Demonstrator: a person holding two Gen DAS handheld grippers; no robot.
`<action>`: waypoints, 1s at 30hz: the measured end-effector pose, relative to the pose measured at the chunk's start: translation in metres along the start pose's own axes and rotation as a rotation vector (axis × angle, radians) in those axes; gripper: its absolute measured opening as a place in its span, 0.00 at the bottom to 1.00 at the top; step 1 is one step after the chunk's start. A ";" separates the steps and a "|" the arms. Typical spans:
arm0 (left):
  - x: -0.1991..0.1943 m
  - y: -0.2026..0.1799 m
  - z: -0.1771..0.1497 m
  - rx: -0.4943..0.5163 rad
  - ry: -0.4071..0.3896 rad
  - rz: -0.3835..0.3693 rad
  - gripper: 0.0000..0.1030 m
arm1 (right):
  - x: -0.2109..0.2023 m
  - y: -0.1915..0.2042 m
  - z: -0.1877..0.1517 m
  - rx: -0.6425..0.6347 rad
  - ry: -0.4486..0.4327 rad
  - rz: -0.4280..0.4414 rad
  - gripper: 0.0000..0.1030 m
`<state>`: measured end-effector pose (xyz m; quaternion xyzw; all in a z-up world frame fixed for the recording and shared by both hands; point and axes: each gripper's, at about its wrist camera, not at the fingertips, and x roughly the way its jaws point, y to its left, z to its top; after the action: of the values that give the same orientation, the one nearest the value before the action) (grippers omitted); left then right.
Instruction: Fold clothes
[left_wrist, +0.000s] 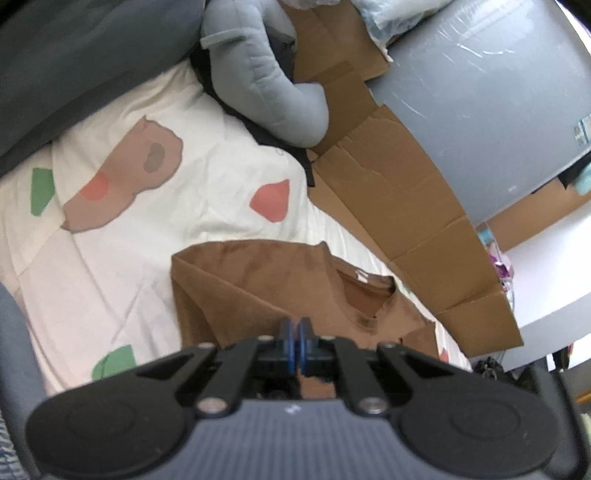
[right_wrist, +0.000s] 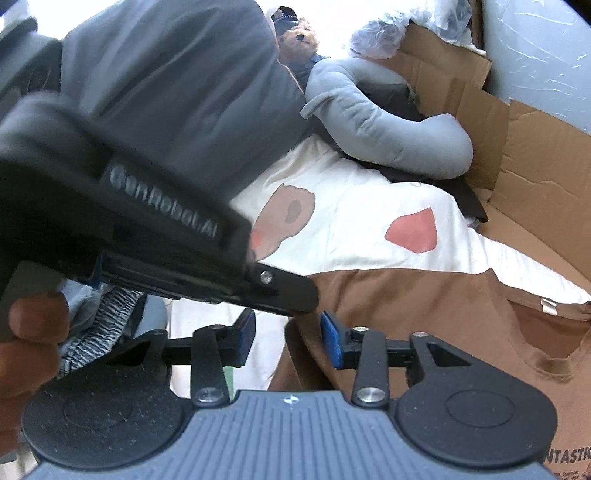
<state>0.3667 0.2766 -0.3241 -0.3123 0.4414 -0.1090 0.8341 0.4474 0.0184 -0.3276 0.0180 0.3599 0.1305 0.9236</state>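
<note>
Left wrist view: left gripper (left_wrist: 295, 328) jaws pressed together, blue pads touching; whether any fabric is pinched between them I can't tell. It sits over the brown T-shirt (left_wrist: 258, 288), which lies on the white printed bedsheet (left_wrist: 184, 192) toward the bed's right edge, neckline (left_wrist: 365, 295) with its white tag facing that edge. Flattened cardboard (left_wrist: 406, 206) runs along the bed's right edge, a grey wrapped panel (left_wrist: 480, 103) behind it. Grey plush pillow (left_wrist: 266, 74) at the far end of the sheet, dark grey bedding (left_wrist: 74, 55) at the far left corner.

Right wrist view: right gripper (right_wrist: 288, 339) jaws spread, blue pads apart, nothing clamped; sheet and the shirt's left edge show through the gap. Brown T-shirt fills the lower right, printed text at the bottom right corner. The left gripper's black body, held by a hand (right_wrist: 29, 332), crosses the frame above the right pads. Teddy bear (right_wrist: 301, 37) at the far end beside the plush pillow.
</note>
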 end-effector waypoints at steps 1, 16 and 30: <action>0.001 -0.001 0.001 -0.001 0.005 -0.002 0.03 | 0.002 -0.001 -0.001 0.000 0.005 -0.006 0.24; 0.006 -0.012 0.045 0.133 -0.036 0.208 0.39 | 0.000 -0.036 -0.006 0.049 0.021 -0.033 0.02; 0.081 0.000 0.084 0.236 0.070 0.367 0.48 | 0.007 -0.074 -0.021 0.141 0.062 -0.037 0.02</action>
<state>0.4812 0.2752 -0.3433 -0.1231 0.5039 -0.0169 0.8548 0.4548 -0.0531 -0.3573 0.0725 0.3969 0.0882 0.9108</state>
